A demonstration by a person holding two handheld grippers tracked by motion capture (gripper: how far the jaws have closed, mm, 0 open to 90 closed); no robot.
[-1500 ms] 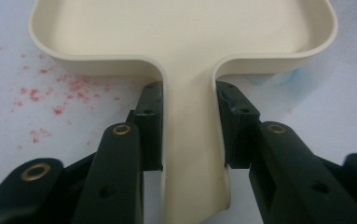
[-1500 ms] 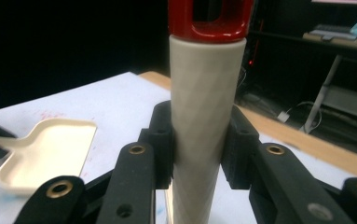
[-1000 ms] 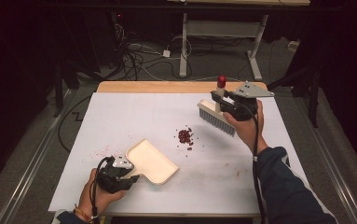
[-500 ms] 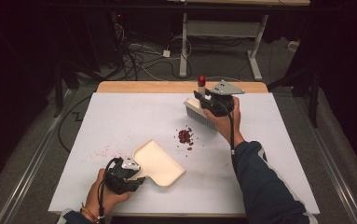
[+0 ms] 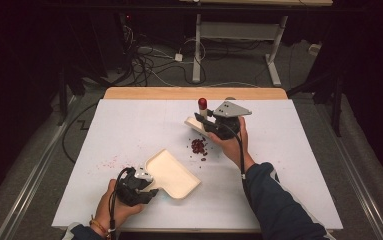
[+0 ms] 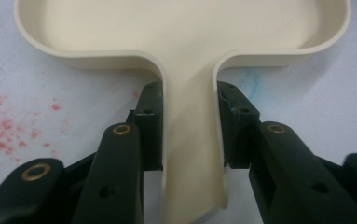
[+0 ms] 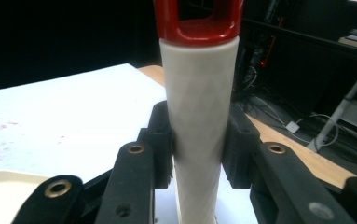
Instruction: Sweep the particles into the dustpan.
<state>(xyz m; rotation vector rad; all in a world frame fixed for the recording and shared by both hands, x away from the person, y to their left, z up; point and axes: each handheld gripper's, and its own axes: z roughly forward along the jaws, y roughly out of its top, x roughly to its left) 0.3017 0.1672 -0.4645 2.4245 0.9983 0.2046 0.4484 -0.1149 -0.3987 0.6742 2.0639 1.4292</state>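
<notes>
A dim room with cables on the floor surrounded a white-topped table [image 5: 129, 130], faintly stained red toward its left side. Near the middle lay a small pile of dark red crumbs [image 5: 198, 146], with a few strays just beside it. The left gripper [image 5: 138, 187] had its fingers [image 6: 149, 126] clamped on the handle of a cream dustpan [image 5: 171, 172], which lay flat on the table near its front edge, its open mouth turned toward the pile but apart from it. The right gripper [image 5: 220, 127] had its fingers [image 7: 161, 140] shut on the white, red-capped handle of a brush [image 7: 198, 116], whose head sat just behind the crumbs (whether the bristles touched the table could not be told). The step in hand looked like sweeping the crumbs into the pan. Doing it well would call for bringing the pan's lip close against the pile and pressing it flat, then drawing the brush in short, low strokes toward the pan so the strays were gathered rather than scattered.
</notes>
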